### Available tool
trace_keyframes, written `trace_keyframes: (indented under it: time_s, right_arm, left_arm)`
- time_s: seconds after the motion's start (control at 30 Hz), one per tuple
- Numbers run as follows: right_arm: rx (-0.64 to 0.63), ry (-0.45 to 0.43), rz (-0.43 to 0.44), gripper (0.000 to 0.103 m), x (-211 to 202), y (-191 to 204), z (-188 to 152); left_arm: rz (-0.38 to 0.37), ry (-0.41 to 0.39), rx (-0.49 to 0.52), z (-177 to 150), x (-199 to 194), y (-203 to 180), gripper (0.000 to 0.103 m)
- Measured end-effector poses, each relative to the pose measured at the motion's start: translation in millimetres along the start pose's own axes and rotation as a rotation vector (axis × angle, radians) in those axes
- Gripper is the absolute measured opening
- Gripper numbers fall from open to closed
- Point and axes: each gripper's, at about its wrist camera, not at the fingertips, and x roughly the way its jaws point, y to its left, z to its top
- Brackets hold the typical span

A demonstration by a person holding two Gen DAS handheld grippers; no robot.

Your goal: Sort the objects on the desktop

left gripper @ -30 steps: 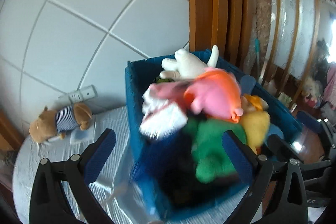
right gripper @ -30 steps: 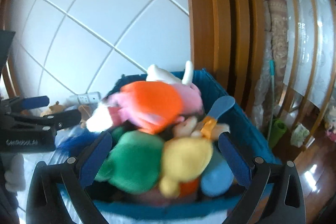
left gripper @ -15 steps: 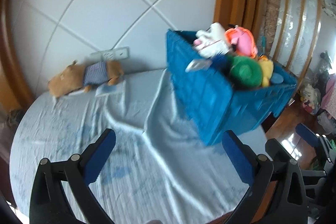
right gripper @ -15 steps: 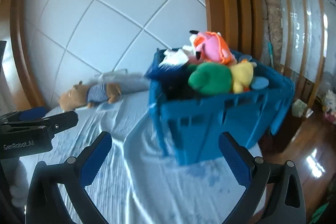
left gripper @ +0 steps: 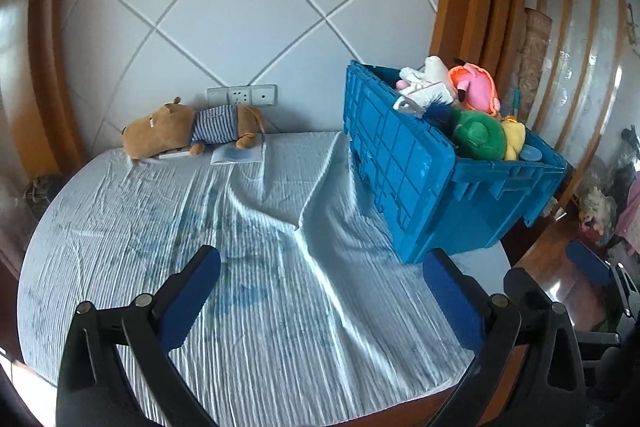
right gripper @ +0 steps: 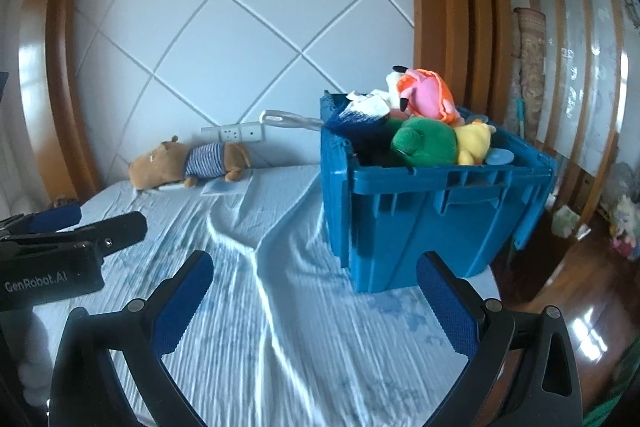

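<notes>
On the worktop (left gripper: 248,307) both my claws, left (left gripper: 320,301) and right (right gripper: 314,301), hang released; blue crate (right gripper: 420,223) sits heaped with toys, brown plush (left gripper: 192,131) apart—approach either squarely.

Two black plastic grippers, left gripper (left gripper: 320,301) and right gripper (right gripper: 314,301), each with two fingers (left gripper: 188,297) faced in blue textured pads (right gripper: 446,309). Silver screws at the finger pivots. White "GenRobot.AI" lettering on the left body.
</notes>
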Motion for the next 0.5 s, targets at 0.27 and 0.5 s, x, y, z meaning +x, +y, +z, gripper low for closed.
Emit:
trace_keyframes:
  time_s: [0.27,0.5]
  right_arm:
    - [0.012,0.014,0.005,0.103,2,-6,-3]
    - [0.027,0.027,-0.023,0.103,5,-16,-2]
  left_arm:
    - [0.017,0.024,0.021,-6,4,-9,0.103]
    - [0.000,0.012,0.037,-2,10,-18,0.103]
